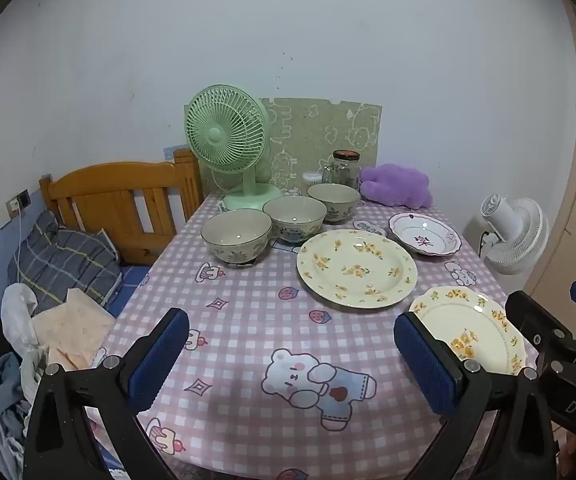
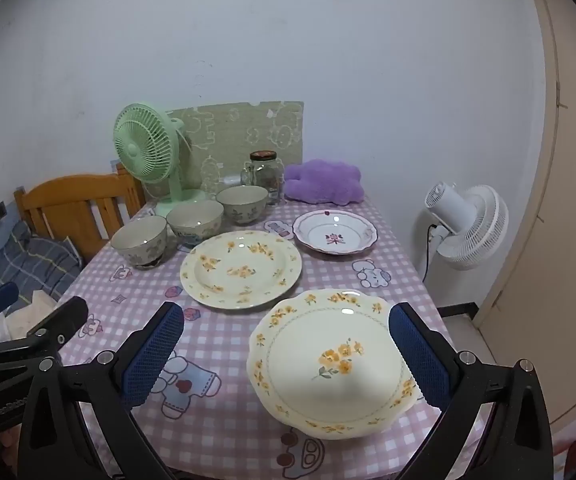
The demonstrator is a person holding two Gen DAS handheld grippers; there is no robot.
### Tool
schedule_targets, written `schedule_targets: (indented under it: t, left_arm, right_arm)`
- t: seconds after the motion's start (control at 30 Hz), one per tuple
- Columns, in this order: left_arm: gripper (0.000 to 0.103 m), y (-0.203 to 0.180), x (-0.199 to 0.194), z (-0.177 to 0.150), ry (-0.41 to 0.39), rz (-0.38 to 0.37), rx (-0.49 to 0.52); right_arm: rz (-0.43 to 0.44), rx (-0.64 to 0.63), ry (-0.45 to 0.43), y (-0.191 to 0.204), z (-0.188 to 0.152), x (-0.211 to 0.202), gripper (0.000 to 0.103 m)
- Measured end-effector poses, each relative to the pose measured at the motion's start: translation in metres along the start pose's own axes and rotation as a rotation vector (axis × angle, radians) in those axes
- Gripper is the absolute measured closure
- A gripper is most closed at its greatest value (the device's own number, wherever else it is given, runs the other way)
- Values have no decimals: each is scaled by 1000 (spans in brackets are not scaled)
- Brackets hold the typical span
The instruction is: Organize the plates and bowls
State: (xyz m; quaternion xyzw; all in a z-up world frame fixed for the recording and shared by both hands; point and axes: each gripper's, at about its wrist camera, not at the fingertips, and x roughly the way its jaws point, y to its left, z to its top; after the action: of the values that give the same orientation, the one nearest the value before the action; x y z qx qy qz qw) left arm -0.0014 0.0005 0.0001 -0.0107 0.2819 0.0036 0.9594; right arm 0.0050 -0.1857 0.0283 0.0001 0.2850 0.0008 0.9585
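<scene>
**Both grippers wide, nothing held**

The left gripper and right gripper hover with jaws spread full, empty, above the counter. The scalloped plate lies just below the right one, likeliest first pick. Beyond: large plate, pink-rimmed plate, three bowls in a row, unstacked.

left wrist view: you could read white letters "DAS" on the black body of the right tongs at the frame's right edge | right wrist view: raised lettering on the left tongs body began "Gen", rest unclear | jar label: unreadable
</scene>
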Motion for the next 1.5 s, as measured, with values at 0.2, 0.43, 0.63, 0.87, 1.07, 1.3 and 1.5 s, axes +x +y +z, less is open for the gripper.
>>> schedule_targets:
  t: [0.2, 0.43, 0.63, 0.87, 1.07, 1.3, 1.5]
  left_arm:
    - [0, 0, -4, -3, 10, 11, 26]
    - [0, -1, -9, -2, 5, 1, 2]
    - [0, -8, -4, -2, 7, 16, 8]
    - [0, -9, 1, -1, 15, 0, 3]
    - [0, -6, 3, 0, 6, -10, 7]
    - [0, -5, 3, -1, -8, -7, 8]
    - [0, -5, 3, -3, -10, -1, 0]
  right_arm:
    - [8, 1, -3, -8, 0, -4, 0]
    - [15, -9, 2, -9, -2, -4, 0]
    - [19, -4, 9, -9, -4, -2, 0]
    - [18, 9, 13, -10, -6, -1, 0]
    - [7, 18, 16, -10, -5, -1, 0]
    - [5, 28, 16, -12, -2, -1, 0]
    - [6, 27, 18, -11, -1, -1, 0]
